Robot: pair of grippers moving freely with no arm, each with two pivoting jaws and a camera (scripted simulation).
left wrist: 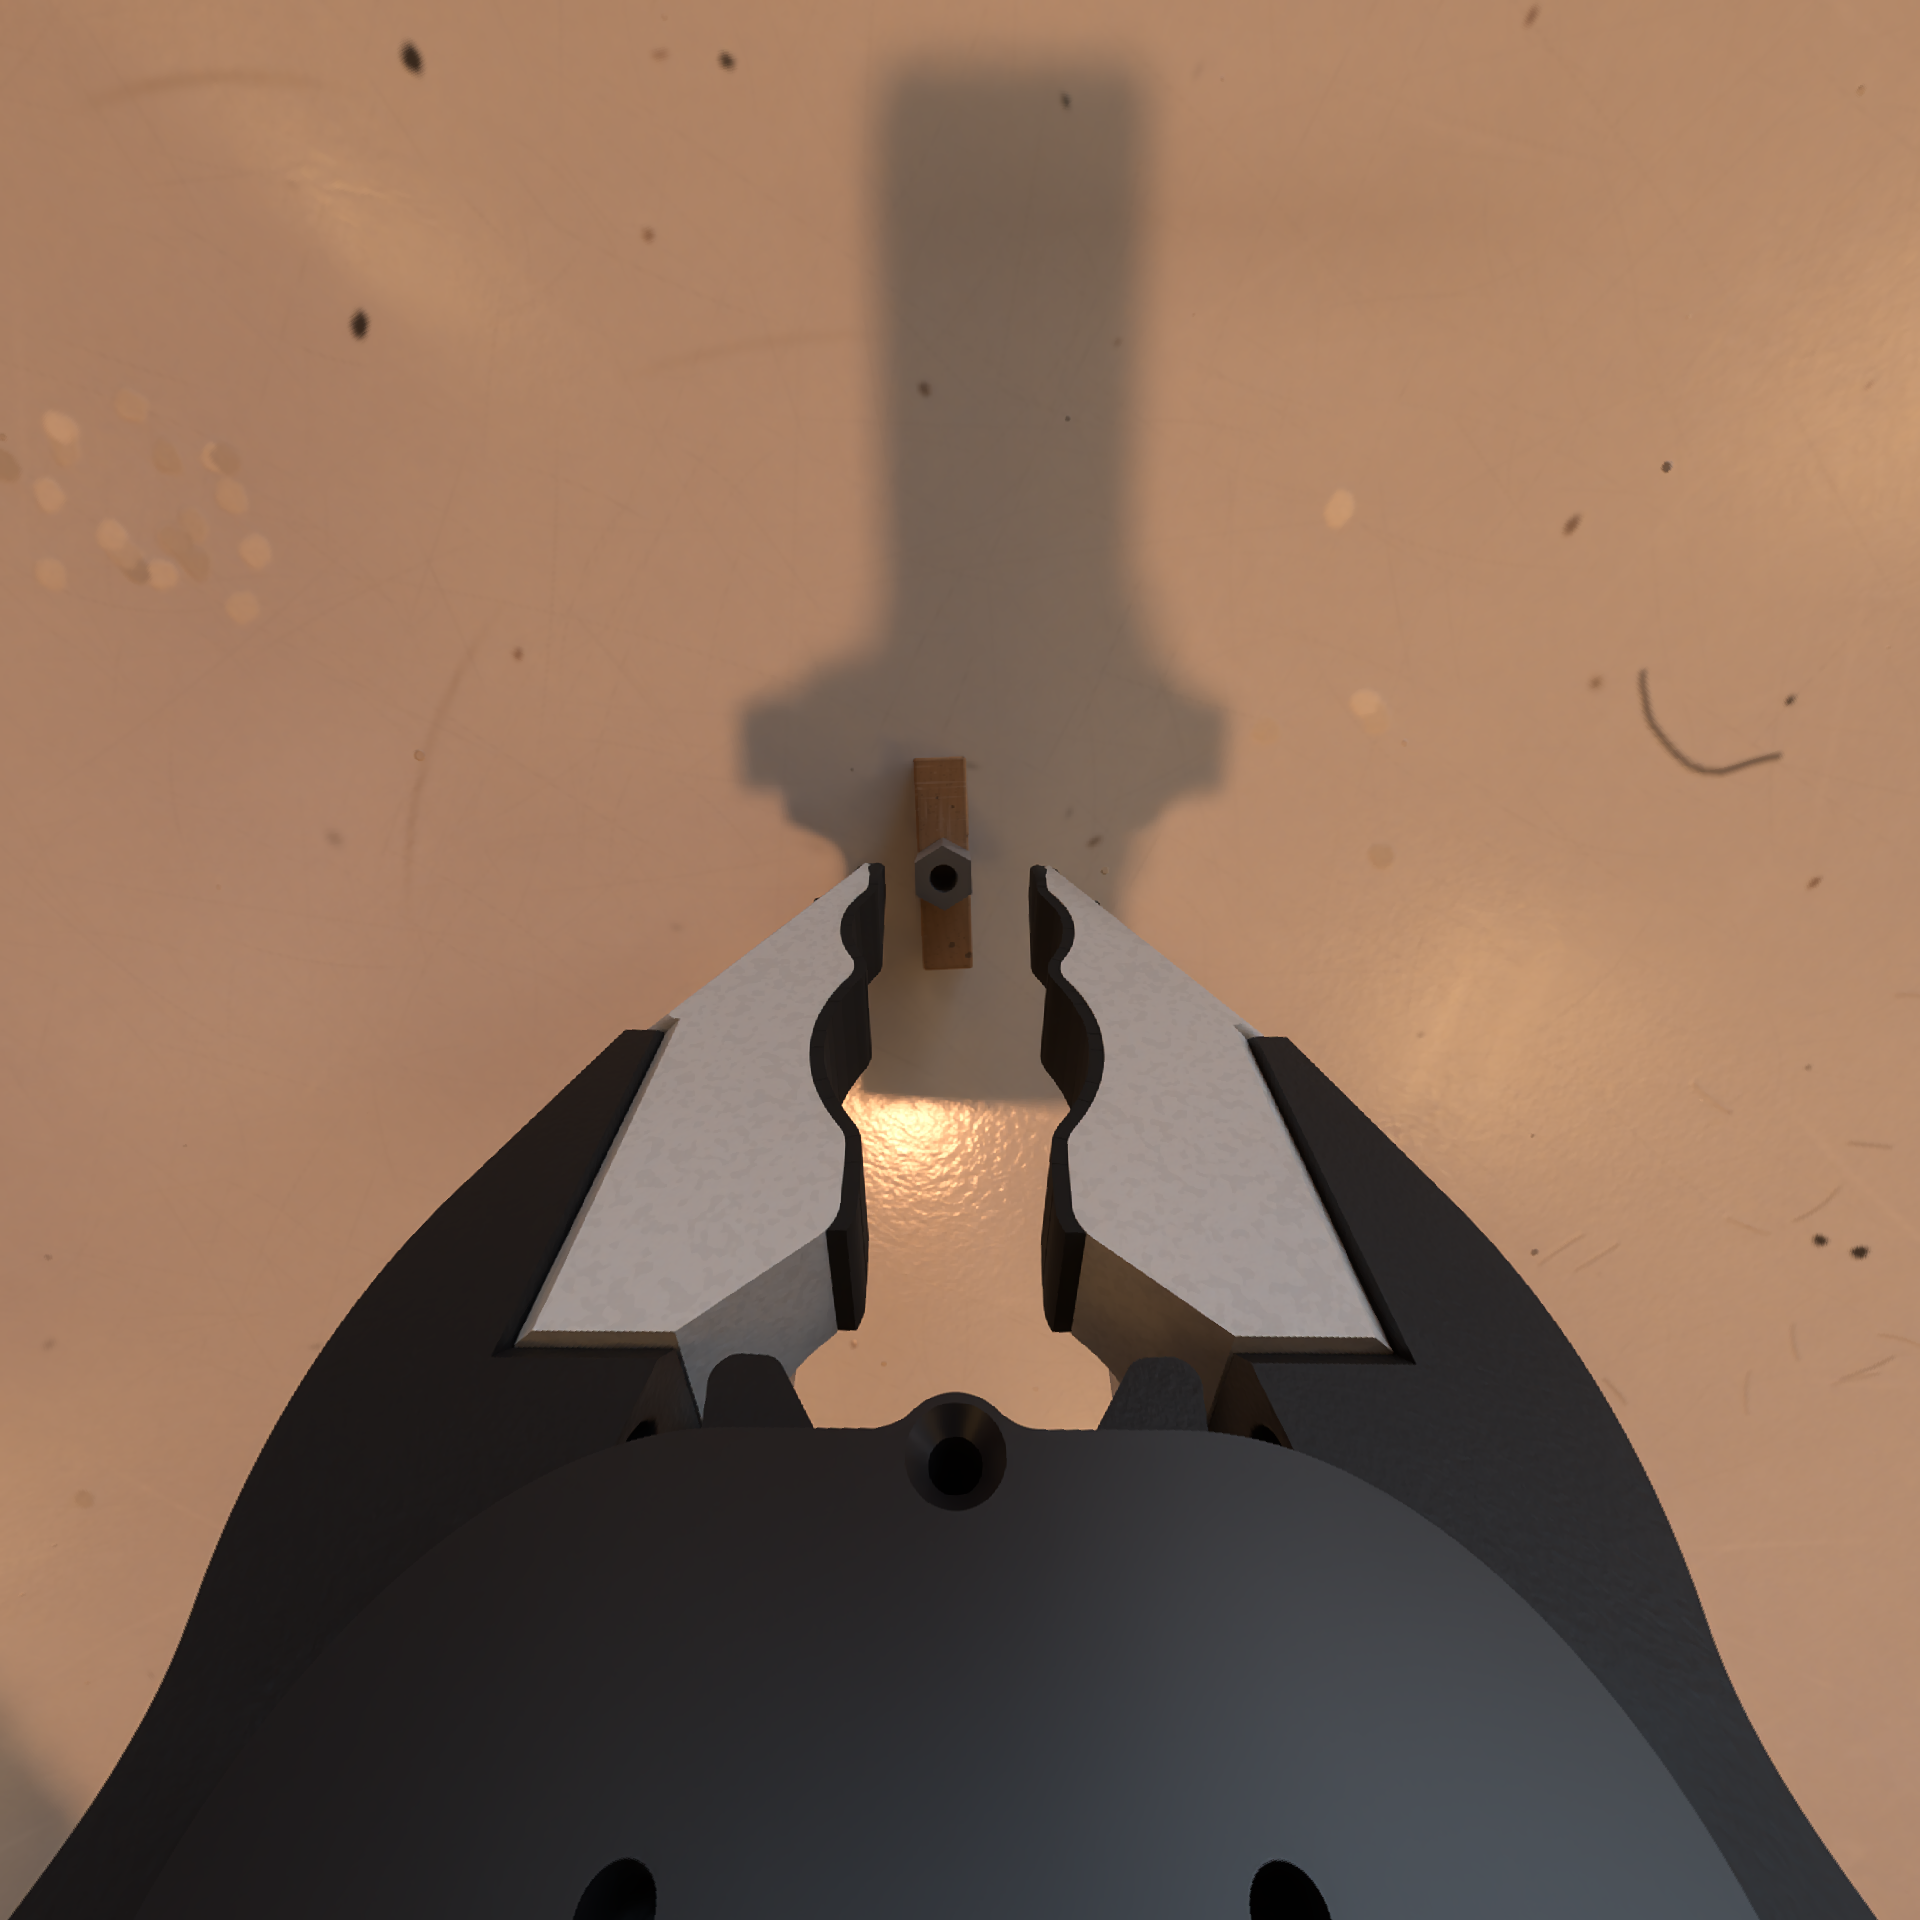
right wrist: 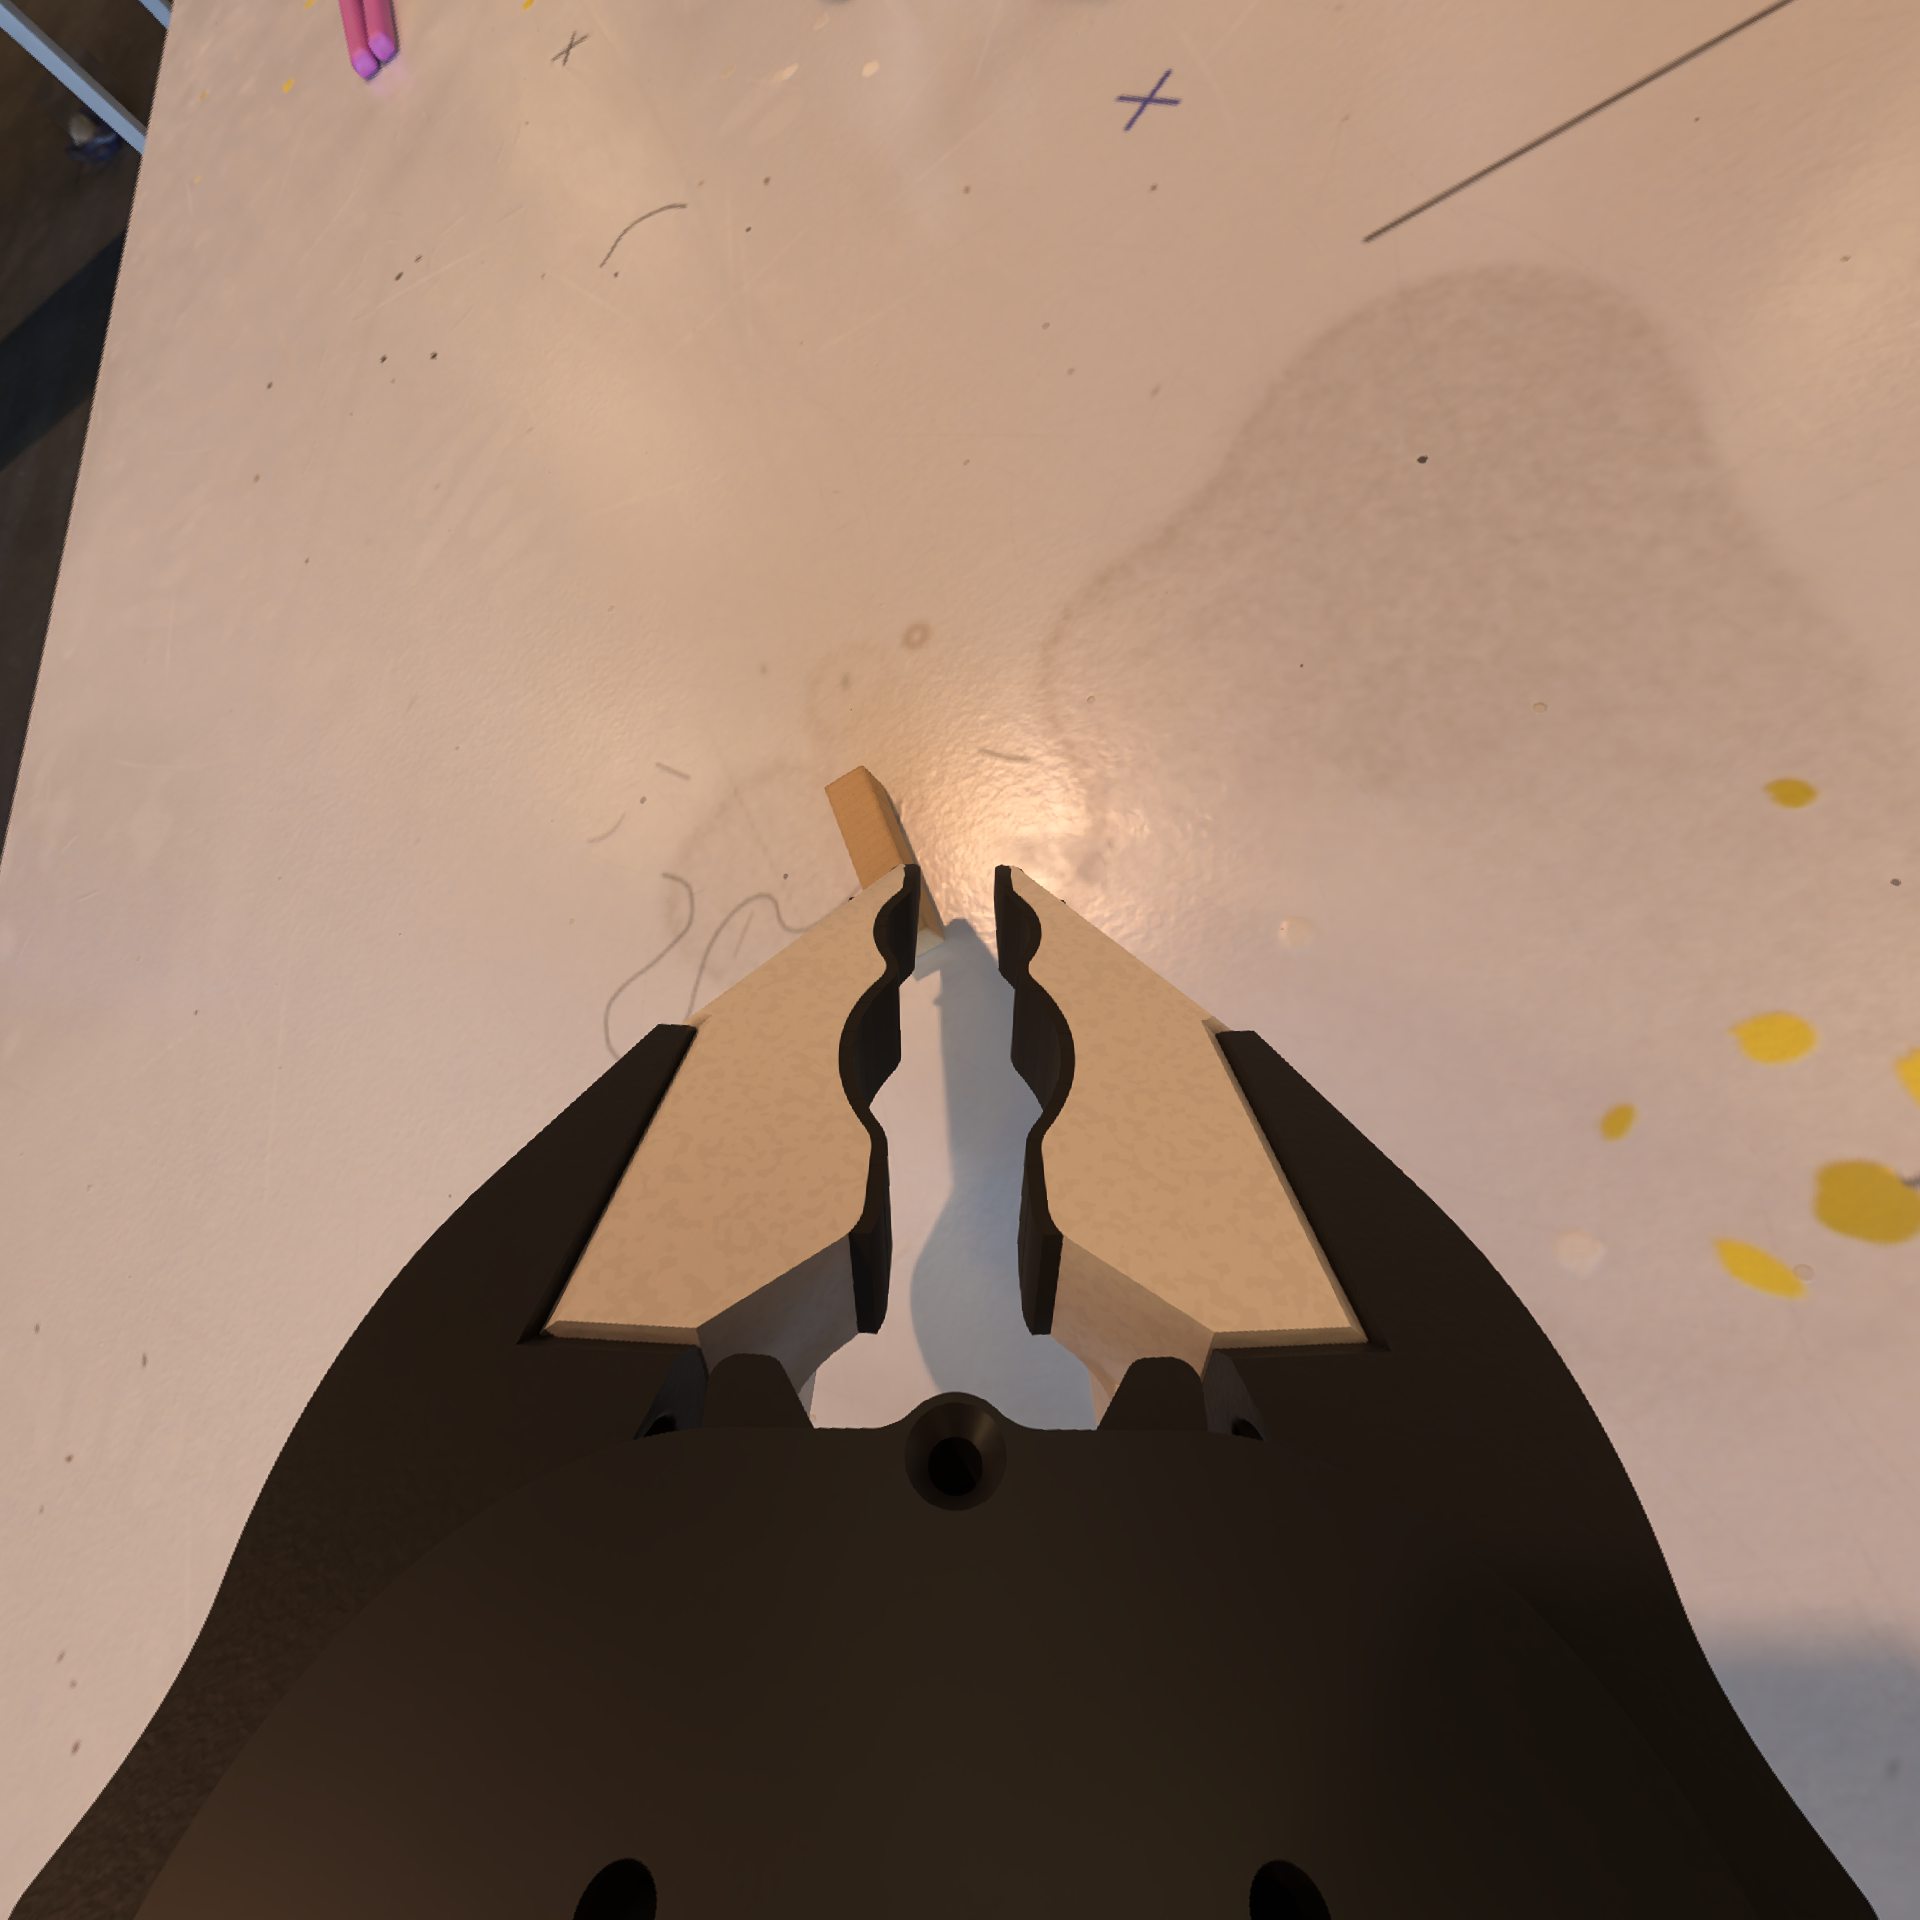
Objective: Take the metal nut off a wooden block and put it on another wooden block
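Note:
In the left wrist view a small grey metal nut [left wrist: 943,879] sits on a thin wooden block [left wrist: 943,940] that lies on the table. My left gripper [left wrist: 956,883] is open above it, its fingertips on either side of the nut and apart from it. In the right wrist view a second wooden block [right wrist: 871,823] lies on the table, bare, angled up to the left. My right gripper [right wrist: 956,883] is open and empty above it; its left finger [right wrist: 902,914] hides the block's near end.
The table edge [right wrist: 73,499] runs along the left of the right wrist view, with dark floor beyond. Pink sticks [right wrist: 369,36] lie at the far top left. Yellow paint spots [right wrist: 1865,1200] and pen marks dot the table.

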